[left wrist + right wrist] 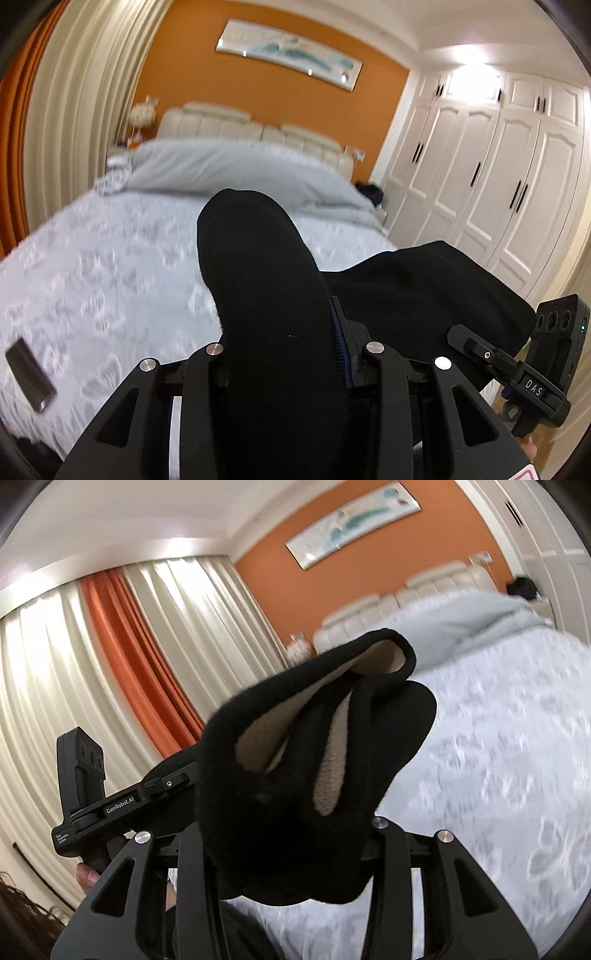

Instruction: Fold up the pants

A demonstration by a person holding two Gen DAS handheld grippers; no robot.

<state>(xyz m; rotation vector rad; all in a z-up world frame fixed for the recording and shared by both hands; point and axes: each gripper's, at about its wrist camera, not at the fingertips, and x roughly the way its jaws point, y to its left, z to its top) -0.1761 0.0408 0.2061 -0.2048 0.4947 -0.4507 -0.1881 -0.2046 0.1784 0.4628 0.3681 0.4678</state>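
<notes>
One pair of black pants [266,295] hangs above the one bed [110,266], clamped in two tools, the left tool [284,354] and the right tool [284,834].

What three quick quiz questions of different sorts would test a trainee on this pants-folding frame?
1. True or false: the black pants lie flat on the bed.
2. The lining showing inside the pants in the right wrist view is: A) beige, B) red, C) blue.
3. What dark flat object lies on the bedspread at the lower left of the left wrist view?

Key: 1 false, both the left gripper and the right gripper hold them up. 2 A. 3 Apparently a phone.
</notes>
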